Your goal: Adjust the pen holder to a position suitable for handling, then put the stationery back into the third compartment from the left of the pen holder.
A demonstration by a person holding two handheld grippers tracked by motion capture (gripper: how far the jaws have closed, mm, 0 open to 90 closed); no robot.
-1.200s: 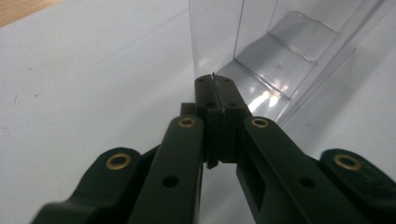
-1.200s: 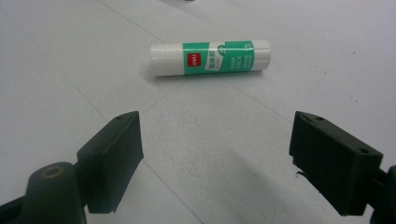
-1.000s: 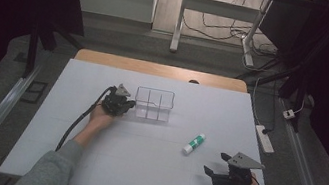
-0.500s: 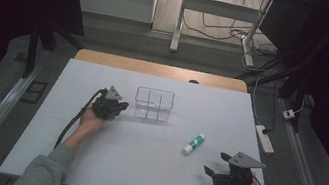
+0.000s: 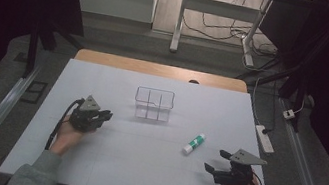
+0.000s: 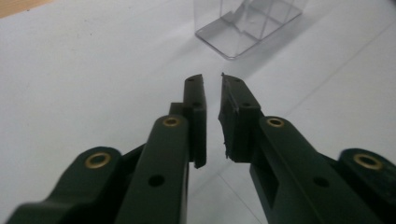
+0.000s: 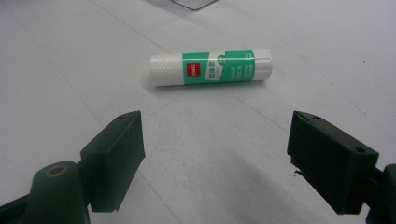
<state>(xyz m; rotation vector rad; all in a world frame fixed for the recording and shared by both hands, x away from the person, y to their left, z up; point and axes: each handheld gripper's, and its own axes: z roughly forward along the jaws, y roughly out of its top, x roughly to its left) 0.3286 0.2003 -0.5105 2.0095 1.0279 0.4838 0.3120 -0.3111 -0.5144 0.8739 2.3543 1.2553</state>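
Item: glue stick, white with a green label, lying flat on the tabletop, free of any grip. It rests between the clear divided box and my right gripper, nearer the latter.

Relation: from my right gripper the glue stick lies straight ahead and near, its long axis crosswise to my line of approach, white cap end to the left in the right gripper view. Jaws spread wide, nothing between them.

My left gripper sits well apart, jaws nearly together and holding nothing, pointed toward the box.

Judgement: the right gripper is the nearer one for the pick.
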